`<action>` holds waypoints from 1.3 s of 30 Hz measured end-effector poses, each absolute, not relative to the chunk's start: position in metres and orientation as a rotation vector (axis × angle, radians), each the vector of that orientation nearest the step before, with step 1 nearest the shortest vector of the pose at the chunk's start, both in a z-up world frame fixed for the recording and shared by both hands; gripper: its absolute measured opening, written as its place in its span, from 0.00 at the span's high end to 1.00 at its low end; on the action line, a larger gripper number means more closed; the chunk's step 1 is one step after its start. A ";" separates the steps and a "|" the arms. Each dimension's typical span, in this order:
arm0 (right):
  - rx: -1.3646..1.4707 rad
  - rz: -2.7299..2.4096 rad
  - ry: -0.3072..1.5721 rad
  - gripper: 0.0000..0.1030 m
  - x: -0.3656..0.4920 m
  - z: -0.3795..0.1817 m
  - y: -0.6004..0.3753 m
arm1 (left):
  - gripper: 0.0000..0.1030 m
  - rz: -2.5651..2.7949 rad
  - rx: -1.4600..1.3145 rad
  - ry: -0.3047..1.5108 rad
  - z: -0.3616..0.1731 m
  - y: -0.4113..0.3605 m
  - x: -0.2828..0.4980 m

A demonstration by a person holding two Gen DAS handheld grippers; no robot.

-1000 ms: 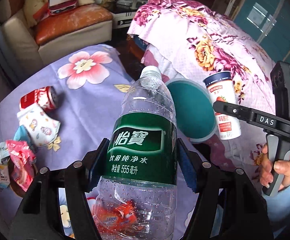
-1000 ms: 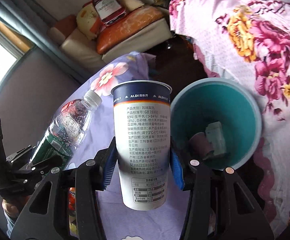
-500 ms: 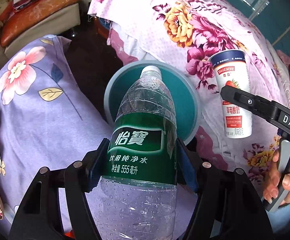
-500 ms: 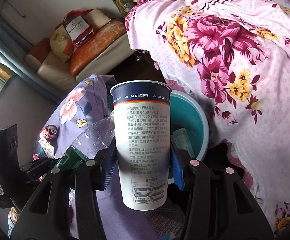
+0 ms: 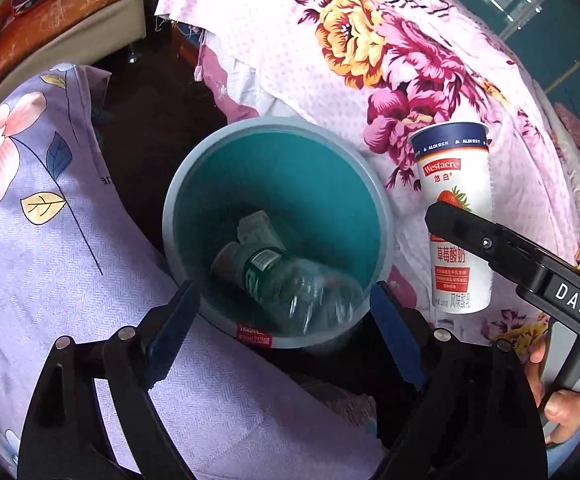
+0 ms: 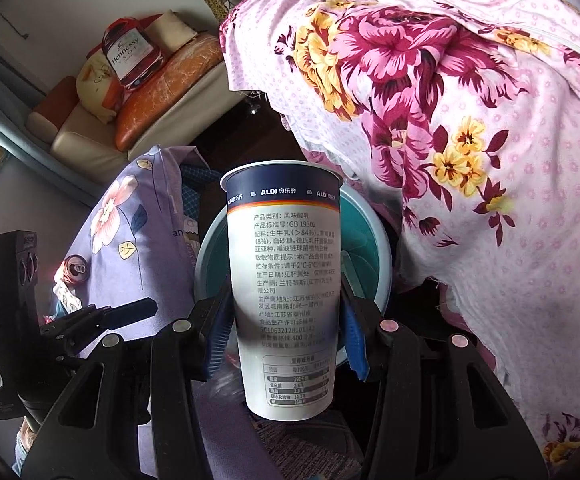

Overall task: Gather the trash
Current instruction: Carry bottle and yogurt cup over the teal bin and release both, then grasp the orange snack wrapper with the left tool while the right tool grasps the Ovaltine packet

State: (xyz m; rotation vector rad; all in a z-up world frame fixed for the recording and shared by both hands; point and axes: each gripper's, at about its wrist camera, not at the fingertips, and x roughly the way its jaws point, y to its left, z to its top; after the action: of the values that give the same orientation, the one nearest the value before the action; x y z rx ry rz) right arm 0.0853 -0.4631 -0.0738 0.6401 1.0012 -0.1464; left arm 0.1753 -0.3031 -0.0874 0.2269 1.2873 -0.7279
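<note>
My left gripper hangs over the near rim of the teal bin, its jaws opening with nothing between them. The clear water bottle with the green label lies blurred inside the bin, on other scraps. My right gripper is shut on a tall white yogurt cup, held upright just above and in front of the bin. In the left wrist view that cup hovers to the right of the bin, clamped by the right gripper's black finger.
A purple flowered cloth covers the table left of the bin. A pink floral bedspread drapes close behind and to the right. A red can and wrappers lie on the purple cloth. A sofa with cushions stands at the back.
The left gripper moved over the bin, spread its jaws and let the bottle go; the bottle now lies in the bin. The right gripper carried the cup closer to the bin.
</note>
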 end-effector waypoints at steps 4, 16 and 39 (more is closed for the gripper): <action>0.639 -0.146 1.007 0.55 0.088 -0.076 -0.462 | 0.14 -0.722 0.198 1.288 -0.086 -0.295 0.176; 0.646 -0.140 1.054 0.52 0.098 -0.086 -0.452 | 0.12 -0.680 0.141 1.255 -0.073 -0.258 0.170; 0.577 -0.124 1.051 0.26 0.082 -0.047 -0.402 | 0.11 -0.648 0.016 1.198 -0.047 -0.175 0.129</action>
State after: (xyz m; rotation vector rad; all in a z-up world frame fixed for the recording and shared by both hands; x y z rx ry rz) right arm 0.0816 -0.4017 -0.0472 0.5769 1.0506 -0.1241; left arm 0.1292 -0.1749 -0.0466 0.0162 1.1981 -0.6480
